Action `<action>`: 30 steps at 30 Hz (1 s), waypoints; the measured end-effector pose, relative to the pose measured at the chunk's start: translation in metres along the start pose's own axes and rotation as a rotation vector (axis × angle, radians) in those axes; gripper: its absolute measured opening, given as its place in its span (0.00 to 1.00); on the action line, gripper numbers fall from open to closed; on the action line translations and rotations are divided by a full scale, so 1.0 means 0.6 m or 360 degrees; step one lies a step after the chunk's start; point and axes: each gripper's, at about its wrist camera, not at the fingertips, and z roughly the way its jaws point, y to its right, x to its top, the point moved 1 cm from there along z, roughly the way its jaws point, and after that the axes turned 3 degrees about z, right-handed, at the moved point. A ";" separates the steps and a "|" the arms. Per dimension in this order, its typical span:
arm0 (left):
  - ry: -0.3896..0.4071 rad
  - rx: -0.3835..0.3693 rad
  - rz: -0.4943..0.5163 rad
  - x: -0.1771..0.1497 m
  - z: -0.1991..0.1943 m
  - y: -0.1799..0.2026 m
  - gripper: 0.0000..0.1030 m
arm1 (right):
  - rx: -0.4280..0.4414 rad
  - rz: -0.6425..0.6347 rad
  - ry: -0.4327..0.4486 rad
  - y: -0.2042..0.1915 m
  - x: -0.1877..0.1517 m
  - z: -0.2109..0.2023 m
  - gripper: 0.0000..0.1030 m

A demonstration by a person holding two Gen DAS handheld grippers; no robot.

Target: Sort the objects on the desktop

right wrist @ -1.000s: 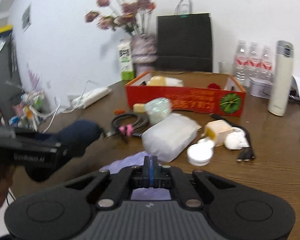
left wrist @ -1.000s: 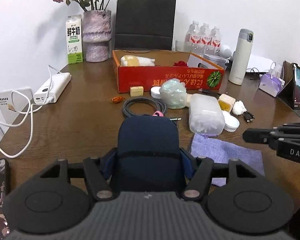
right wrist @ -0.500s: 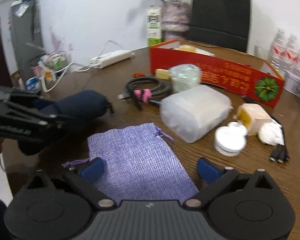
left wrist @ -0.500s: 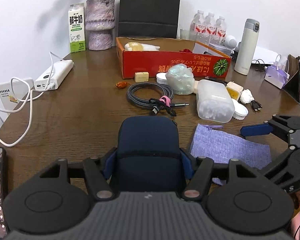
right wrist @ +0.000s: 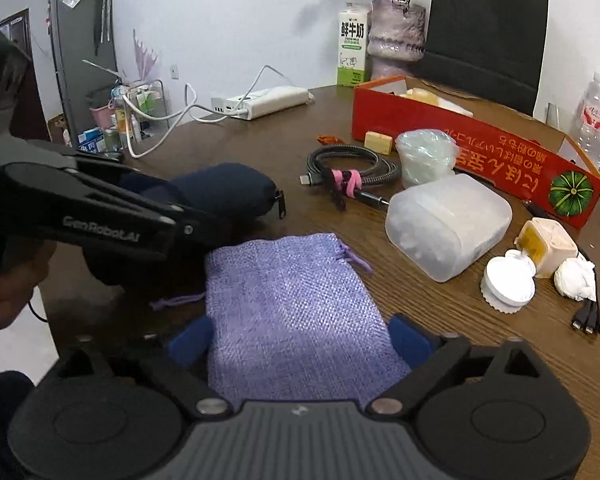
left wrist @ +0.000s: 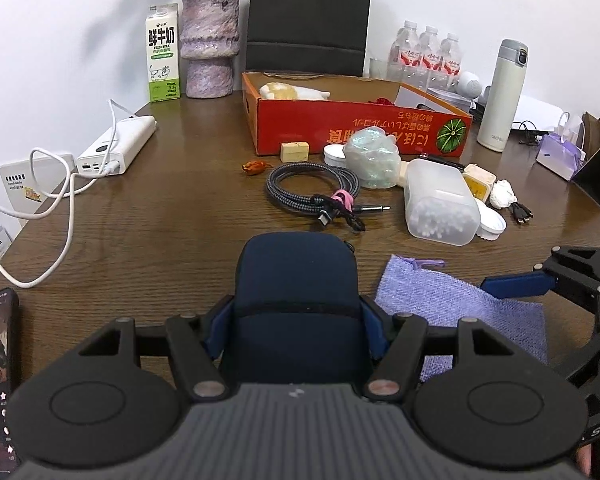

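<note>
The left tongs (left wrist: 296,320) gripped a dark blue pouch (left wrist: 296,280) by its sides, holding it low over the worktop (left wrist: 160,220) in front of the red box (left wrist: 340,132), probably to keep it steady for sorting. Just right of the pouch a purple cloth bag (right wrist: 296,312) lay flat. The right tongs (right wrist: 300,344) straddled its near end, pads clear of the cloth and closing, apparently to pick it up.

Pouch (left wrist: 296,280) left of drawstring bag (left wrist: 452,300).
</note>
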 end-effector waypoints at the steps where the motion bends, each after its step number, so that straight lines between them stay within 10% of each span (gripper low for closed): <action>1: 0.0000 0.0000 0.0000 0.000 0.000 0.000 0.64 | 0.0002 0.0001 0.0005 -0.001 0.000 -0.004 0.76; 4: 0.0008 -0.0006 0.0009 0.000 -0.002 0.005 0.64 | -0.0030 0.0044 0.0007 0.003 0.005 -0.015 0.27; 7: 0.0019 -0.0013 0.0012 0.002 -0.004 0.007 0.64 | -0.0026 0.0100 0.0043 0.021 0.002 -0.015 0.09; 14: 0.0109 -0.0061 -0.0074 0.059 -0.008 -0.017 0.63 | -0.0004 0.0257 0.0226 0.058 0.043 -0.058 0.06; 22: 0.0225 -0.0210 0.0002 0.342 0.097 0.000 0.64 | -0.0362 0.0370 0.0475 0.228 0.254 -0.047 0.06; 26: -0.0009 -0.0174 -0.0131 0.466 0.262 0.020 0.63 | -0.0503 0.0571 0.0235 0.377 0.363 0.076 0.06; 30: -0.0334 0.0003 -0.0158 0.465 0.426 0.030 0.64 | -0.0605 0.0675 -0.0187 0.471 0.370 0.215 0.07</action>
